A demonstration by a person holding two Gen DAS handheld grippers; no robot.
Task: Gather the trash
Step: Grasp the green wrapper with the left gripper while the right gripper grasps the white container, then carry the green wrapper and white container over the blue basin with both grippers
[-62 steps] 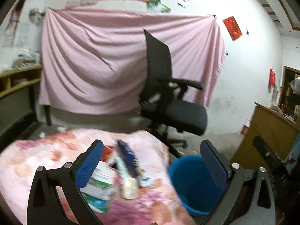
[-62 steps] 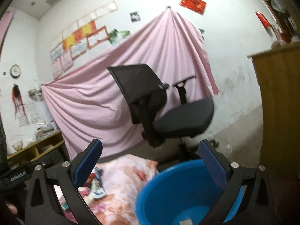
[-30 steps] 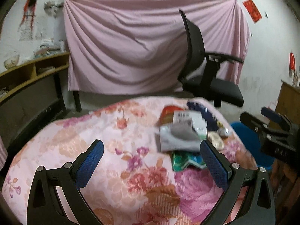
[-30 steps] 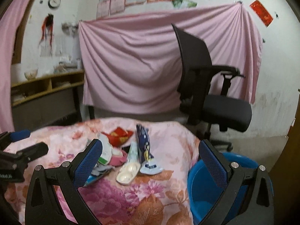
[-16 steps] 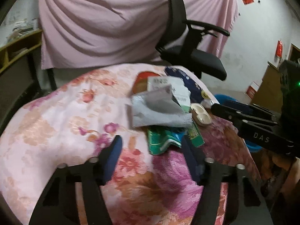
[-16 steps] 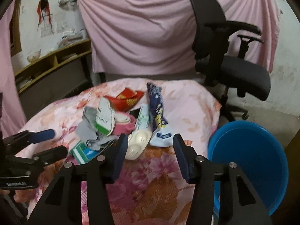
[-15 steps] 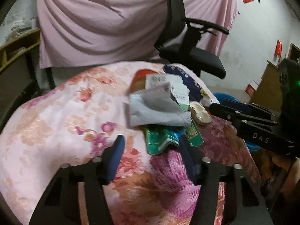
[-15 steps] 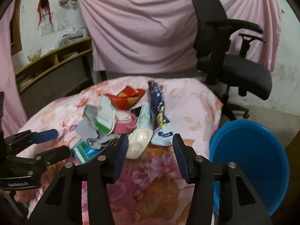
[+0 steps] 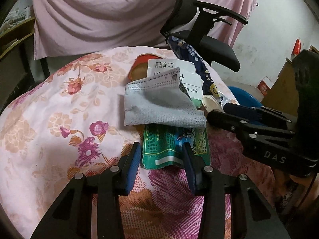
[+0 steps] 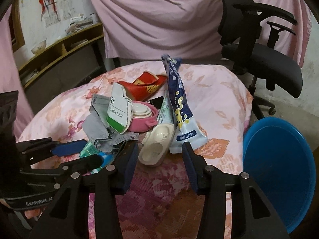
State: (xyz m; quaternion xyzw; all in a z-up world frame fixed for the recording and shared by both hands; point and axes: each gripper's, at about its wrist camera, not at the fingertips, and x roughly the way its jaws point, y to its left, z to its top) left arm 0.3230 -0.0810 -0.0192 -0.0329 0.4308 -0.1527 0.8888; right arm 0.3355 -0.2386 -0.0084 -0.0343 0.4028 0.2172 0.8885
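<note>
A pile of trash lies on a floral-covered table (image 9: 49,107): a grey face mask (image 9: 159,103), a green wrapper (image 9: 169,145), a white and green carton (image 10: 118,109), a red packet (image 10: 147,85), a pink lid (image 10: 143,117), a cream plastic case (image 10: 157,143) and a dark blue pouch (image 10: 177,99). My left gripper (image 9: 161,157) is open, its fingers straddling the near end of the green wrapper. My right gripper (image 10: 159,157) is open, just short of the cream case. A blue bucket (image 10: 279,169) stands at the table's right.
A black office chair (image 10: 265,59) stands behind the table on the right. A pink sheet (image 9: 109,14) hangs on the back wall. A wooden shelf unit (image 10: 59,49) is at the left, a wooden cabinet (image 9: 279,93) at the far right.
Both grippers swung from the bucket side to the table and moved down and in toward the pile. Their jaws narrowed from wide open to partly open, now close around the wrapper and the cream case.
</note>
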